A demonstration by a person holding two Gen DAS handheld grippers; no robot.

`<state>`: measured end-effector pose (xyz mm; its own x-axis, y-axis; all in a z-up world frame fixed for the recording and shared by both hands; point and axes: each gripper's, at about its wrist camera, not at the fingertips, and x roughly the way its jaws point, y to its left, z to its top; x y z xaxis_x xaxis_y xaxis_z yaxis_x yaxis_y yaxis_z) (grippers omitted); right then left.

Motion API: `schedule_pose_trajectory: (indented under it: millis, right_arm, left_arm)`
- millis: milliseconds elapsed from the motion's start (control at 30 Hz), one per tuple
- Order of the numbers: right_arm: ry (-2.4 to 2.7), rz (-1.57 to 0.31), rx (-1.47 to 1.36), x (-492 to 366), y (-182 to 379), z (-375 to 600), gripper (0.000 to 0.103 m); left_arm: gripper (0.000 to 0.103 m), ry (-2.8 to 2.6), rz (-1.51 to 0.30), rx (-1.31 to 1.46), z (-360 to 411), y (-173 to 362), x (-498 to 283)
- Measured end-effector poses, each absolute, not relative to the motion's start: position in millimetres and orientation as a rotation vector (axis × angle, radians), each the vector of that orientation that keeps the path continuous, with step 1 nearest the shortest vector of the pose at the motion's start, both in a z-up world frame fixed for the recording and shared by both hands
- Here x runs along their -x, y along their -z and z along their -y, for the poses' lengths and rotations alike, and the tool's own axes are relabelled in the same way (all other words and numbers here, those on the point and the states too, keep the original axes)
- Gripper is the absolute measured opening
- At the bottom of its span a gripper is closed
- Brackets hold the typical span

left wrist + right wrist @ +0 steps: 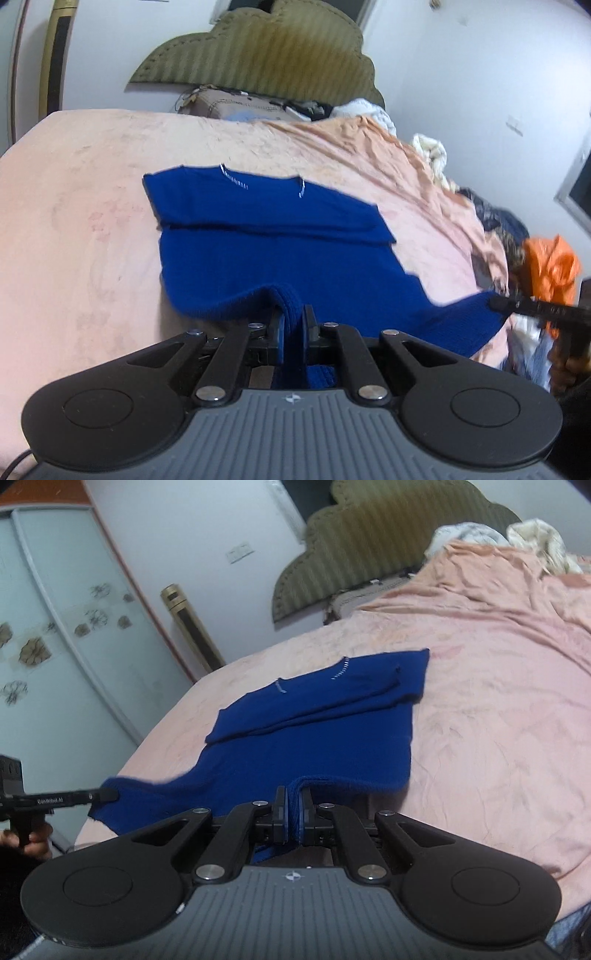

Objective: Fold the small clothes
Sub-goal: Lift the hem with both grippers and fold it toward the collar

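A small royal-blue knit sweater (273, 240) lies on a pink bedspread (81, 206), sleeves folded across the chest. My left gripper (293, 317) is shut on the ribbed bottom hem at its left corner, lifting it slightly. My right gripper (293, 799) is shut on the hem at the other corner of the sweater (306, 734). Each gripper shows in the other's view: the right one (495, 304) at the right edge, the left one (114, 794) at the left, both pinching blue cloth.
An olive padded headboard (258, 48) stands at the far end. A pile of clothes with an orange item (550, 266) sits off the bed's right side. A wardrobe (55, 646) and a gold tower unit (192, 627) stand to the left.
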<state>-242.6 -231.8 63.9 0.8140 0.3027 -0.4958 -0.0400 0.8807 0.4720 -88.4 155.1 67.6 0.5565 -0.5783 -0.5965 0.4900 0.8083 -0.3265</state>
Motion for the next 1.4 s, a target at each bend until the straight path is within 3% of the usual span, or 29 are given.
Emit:
schedule_pose_trajectory:
  millis: [300, 533, 1400]
  right_arm:
    - [-0.163, -0.454, -0.509, 176, -72, 250, 0.008]
    - [-0.108, -0.412, -0.542, 84, -62, 269, 0.008]
    - [0.063, -0.630, -0.566, -154, 33, 304, 0.008]
  left_arm:
    - [0.008, 0.533, -0.643, 0.153, -134, -95, 16]
    - [0.008, 0.454, -0.668, 0.135, -103, -85, -60]
    - [0.011, 0.257, -0.879, 0.112, -42, 10, -263]
